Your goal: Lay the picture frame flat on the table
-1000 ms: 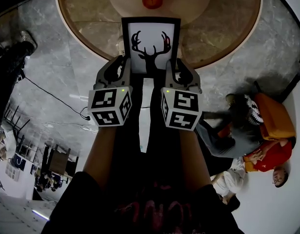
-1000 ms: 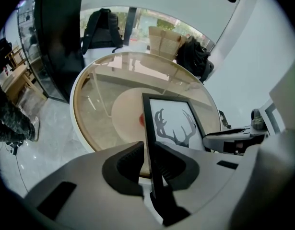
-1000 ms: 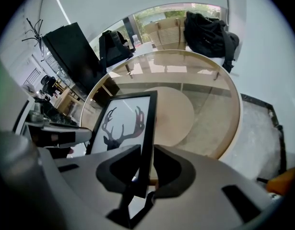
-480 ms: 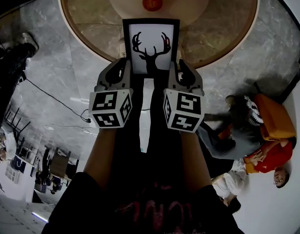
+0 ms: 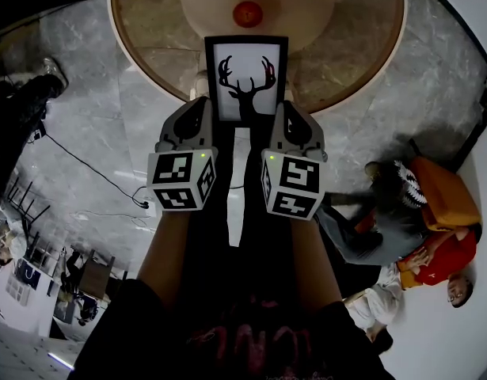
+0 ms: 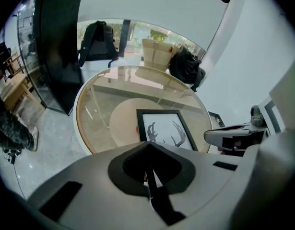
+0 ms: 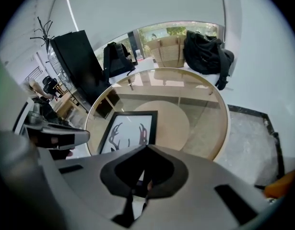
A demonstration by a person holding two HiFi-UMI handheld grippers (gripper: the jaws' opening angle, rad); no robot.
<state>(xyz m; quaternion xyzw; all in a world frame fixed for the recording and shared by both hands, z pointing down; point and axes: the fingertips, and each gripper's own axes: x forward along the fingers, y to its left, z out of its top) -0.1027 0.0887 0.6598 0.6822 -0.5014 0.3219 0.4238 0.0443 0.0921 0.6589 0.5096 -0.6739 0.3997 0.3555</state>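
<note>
Grey plastic left tongs (image 5: 200, 105) and right tongs (image 5: 284, 108): each pair is pressed nearly together on a lower corner of the black picture frame (image 5: 247, 70), hiding its bottom edge. The frame is at the near rim of the round glass counter (image 5: 346, 62); whether flat or tilted is unclear. A small red object (image 5: 247, 13) lies beyond, indistinct. Open glass lies on either side.

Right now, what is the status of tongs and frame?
Both shut: left tongs, right tongs, at lower corners. Black-framed deer picture face up on round glass table; fully flat unclear. Nothing blocking.
</note>
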